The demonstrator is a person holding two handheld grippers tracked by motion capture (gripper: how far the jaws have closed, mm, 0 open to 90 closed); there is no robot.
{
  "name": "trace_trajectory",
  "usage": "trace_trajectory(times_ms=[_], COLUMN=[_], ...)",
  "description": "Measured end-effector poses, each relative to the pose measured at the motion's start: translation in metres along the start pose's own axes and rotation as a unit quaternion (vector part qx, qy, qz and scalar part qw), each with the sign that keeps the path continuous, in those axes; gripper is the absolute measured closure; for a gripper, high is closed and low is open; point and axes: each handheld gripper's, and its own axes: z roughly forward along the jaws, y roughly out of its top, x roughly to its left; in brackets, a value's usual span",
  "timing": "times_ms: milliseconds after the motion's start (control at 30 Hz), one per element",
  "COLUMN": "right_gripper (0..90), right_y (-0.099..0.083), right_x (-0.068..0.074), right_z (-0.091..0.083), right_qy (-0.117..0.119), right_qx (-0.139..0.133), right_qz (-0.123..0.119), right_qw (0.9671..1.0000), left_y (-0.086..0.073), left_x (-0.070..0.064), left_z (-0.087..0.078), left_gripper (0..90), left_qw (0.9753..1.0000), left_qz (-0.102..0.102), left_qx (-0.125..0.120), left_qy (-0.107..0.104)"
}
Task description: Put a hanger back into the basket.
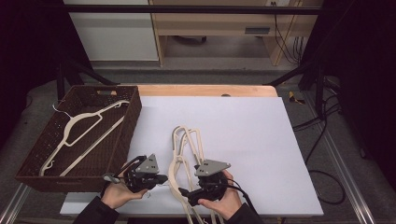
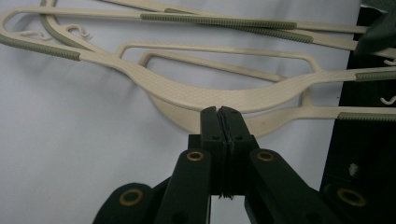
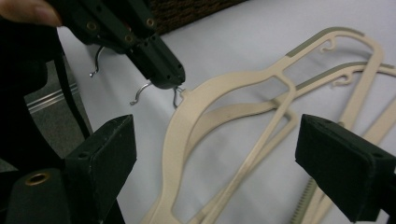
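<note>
Several cream plastic hangers [image 1: 185, 142] lie stacked on the white sheet [image 1: 243, 135] near the front edge. My left gripper [image 1: 163, 178] comes in from the left, shut on the metal hook [image 3: 178, 97] of the top hanger [image 3: 219, 88]. In the left gripper view its closed jaws [image 2: 222, 117] meet right at that hanger's neck [image 2: 205, 93]. My right gripper [image 1: 188, 191] hovers just right of it over the pile, open. Its two pads [image 3: 100, 151] stand wide apart with the hanger's body below and between them.
A brown wicker basket [image 1: 133, 119] sits at the table's left and holds one cream hanger [image 1: 84, 128]. The sheet's right half is bare. Cables [image 1: 322, 140] hang off the table's right side, and a wooden desk [image 1: 219, 23] stands behind.
</note>
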Motion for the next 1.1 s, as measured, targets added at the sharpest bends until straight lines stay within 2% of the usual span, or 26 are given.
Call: trace_trajectory(times_ms=[233, 400, 500, 600, 667, 767, 967, 1100], right_gripper=[15.3, 20.4, 26.5, 37.2, 44.1, 52.0, 69.1, 70.9], right_y=[-0.002, -0.004, -0.005, -0.006, -0.007, -0.007, -0.008, -0.007], right_x=[0.013, 0.022, 0.025, 0.03, 0.03, 0.032, 0.031, 0.031], right_z=[0.017, 0.028, 0.035, 0.043, 0.046, 0.05, 0.05, 0.049], right_qy=[0.01, 0.002, 0.0, -0.02, -0.029, -0.038, -0.032, -0.027], right_qx=[0.023, 0.039, 0.05, 0.062, 0.069, 0.079, 0.086, 0.085], right_qz=[-0.008, -0.016, -0.024, -0.025, -0.031, -0.027, -0.021, -0.018], right_qw=[0.9997, 0.9991, 0.9985, 0.9976, 0.9967, 0.9958, 0.9956, 0.9959], left_y=[0.007, 0.007, 0.007, 0.007, 0.007, 0.007, 0.006, 0.006], left_x=[-0.001, -0.001, -0.001, -0.001, -0.001, -0.001, 0.0, 0.0], left_z=[-0.001, 0.001, 0.0, 0.0, 0.0, 0.0, 0.0, -0.001], left_gripper=[88.9, 88.9, 88.9, 88.8, 88.8, 88.8, 88.8, 88.6], left_qw=[0.9999, 0.9998, 0.9998, 0.9998, 0.9998, 0.9998, 0.9997, 0.9997], left_qz=[-0.009, -0.014, -0.015, -0.015, -0.017, -0.018, -0.022, -0.021], left_qx=[0.01, 0.014, 0.014, 0.015, 0.012, 0.012, 0.01, 0.007], left_qy=[0.0, -0.003, -0.002, -0.003, -0.003, -0.003, -0.007, -0.009])
